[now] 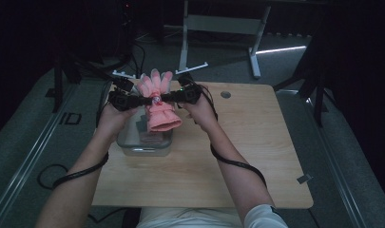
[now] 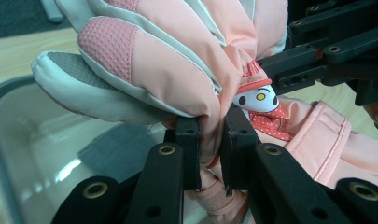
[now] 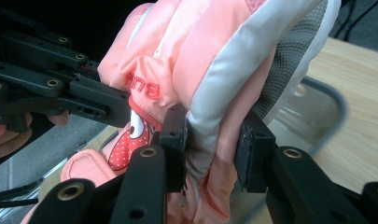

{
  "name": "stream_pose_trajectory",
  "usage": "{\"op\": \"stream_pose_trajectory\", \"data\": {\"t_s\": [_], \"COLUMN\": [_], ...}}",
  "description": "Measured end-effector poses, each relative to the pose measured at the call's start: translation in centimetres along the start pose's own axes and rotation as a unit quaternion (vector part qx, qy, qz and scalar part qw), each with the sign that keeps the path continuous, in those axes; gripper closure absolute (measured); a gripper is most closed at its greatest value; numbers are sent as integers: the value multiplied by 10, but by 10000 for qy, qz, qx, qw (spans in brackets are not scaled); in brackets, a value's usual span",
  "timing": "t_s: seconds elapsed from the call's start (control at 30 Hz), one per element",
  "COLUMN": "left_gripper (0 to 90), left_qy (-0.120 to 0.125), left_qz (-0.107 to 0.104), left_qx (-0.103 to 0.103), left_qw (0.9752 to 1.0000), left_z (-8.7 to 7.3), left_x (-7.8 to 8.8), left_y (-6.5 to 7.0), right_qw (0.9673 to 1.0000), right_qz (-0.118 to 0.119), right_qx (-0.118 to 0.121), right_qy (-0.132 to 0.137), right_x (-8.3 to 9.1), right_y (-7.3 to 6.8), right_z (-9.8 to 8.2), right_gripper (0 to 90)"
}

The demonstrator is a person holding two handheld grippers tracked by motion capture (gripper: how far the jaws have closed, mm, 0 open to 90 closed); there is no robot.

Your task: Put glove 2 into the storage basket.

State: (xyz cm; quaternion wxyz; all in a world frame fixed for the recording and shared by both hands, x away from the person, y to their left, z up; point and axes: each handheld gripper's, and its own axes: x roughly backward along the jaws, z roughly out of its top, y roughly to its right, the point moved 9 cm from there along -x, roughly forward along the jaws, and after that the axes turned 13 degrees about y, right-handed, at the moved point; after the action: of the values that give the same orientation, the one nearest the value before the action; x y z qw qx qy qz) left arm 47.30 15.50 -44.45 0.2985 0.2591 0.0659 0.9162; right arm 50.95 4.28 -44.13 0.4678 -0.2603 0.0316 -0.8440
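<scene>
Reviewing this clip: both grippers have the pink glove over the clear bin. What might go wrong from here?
The left gripper and right gripper each pinch only a fold of the glove, so the padded fabric may slip free. The glove hangs over the clear bin near its far edge; if released there, its cuff could catch on the rim.

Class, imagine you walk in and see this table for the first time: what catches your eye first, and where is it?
The pink glove stands out first: it hangs in the air at the table's far left, pinched from both sides by the left gripper and the right gripper. A small cartoon face patch sits near its wrist. Just beneath it stands a clear plastic bin on the pale wooden table.
</scene>
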Motion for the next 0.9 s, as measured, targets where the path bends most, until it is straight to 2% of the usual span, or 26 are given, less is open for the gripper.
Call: {"op": "stream_pose_trajectory", "data": {"t_s": [0.2, 0.27, 0.37, 0.43, 0.47, 0.57, 0.6, 0.77, 0.9], "left_gripper": [791, 791, 791, 790, 790, 789, 789, 787, 785], "left_qy": [-23, -56, -206, -249, -317, -410, -410, -666, -724], "left_qz": [208, 231, 235, 236, 223, 251, 251, 263, 267], "left_qx": [239, 274, 446, 475, 551, 651, 651, 847, 1021], "left_qw": [9995, 9993, 9985, 9983, 9977, 9967, 9967, 9938, 9918], "left_z": [-18, -22, -38, -43, -51, -61, -61, -79, -84], "left_x": [-3, -4, -12, -15, -19, -26, -26, -37, -39], "left_y": [-24, -27, -38, -40, -43, -48, -48, -58, -62], "right_qw": [9995, 9993, 9985, 9983, 9978, 9972, 9972, 9950, 9941], "right_qz": [26, 14, -9, -26, -64, -110, -110, -166, -151], "right_qx": [-4, 3, -89, -117, -133, -156, -156, -320, -405], "right_qy": [-314, -361, -533, -568, -646, -717, -717, -927, -999], "right_x": [-31, -36, -51, -54, -60, -66, -66, -78, -83], "right_y": [0, 1, 5, 6, 9, 13, 13, 21, 24], "right_z": [-7, -10, -26, -30, -40, -50, -50, -69, -75], "right_gripper": [677, 678, 679, 679, 680, 680, 680, 680, 672]}}
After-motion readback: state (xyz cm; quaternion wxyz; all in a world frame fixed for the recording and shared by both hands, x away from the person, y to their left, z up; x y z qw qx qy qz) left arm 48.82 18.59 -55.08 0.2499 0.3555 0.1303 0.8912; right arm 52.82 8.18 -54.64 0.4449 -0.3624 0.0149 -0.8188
